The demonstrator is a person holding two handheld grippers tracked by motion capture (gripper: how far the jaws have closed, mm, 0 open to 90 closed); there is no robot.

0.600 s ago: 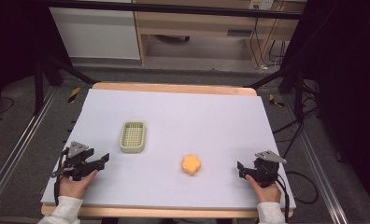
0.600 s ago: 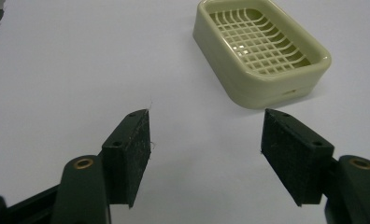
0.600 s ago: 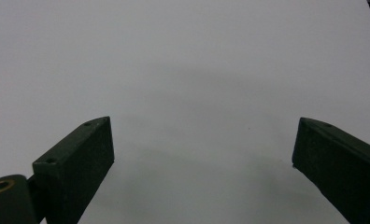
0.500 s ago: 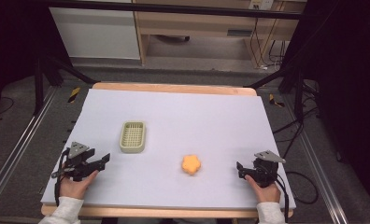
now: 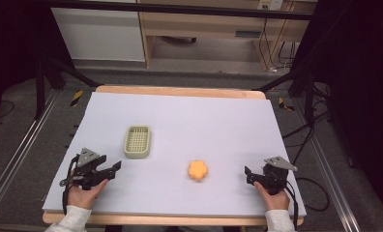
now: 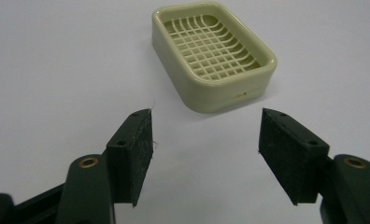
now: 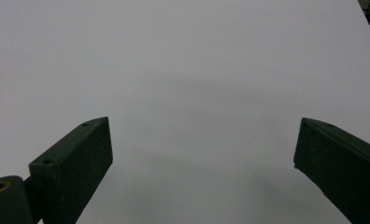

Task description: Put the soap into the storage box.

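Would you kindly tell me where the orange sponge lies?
High view: the orange sponge lies near the table's front edge, right of centre, between the basket and right gripper.

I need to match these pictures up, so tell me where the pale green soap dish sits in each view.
High view: the soap dish lies left of centre on the white table, ahead and to the right of the left gripper.
Left gripper view: it sits at top centre, beyond the open jaws.
Right gripper view: bare table surface past its own jaws.
Shared landmark: the white table.
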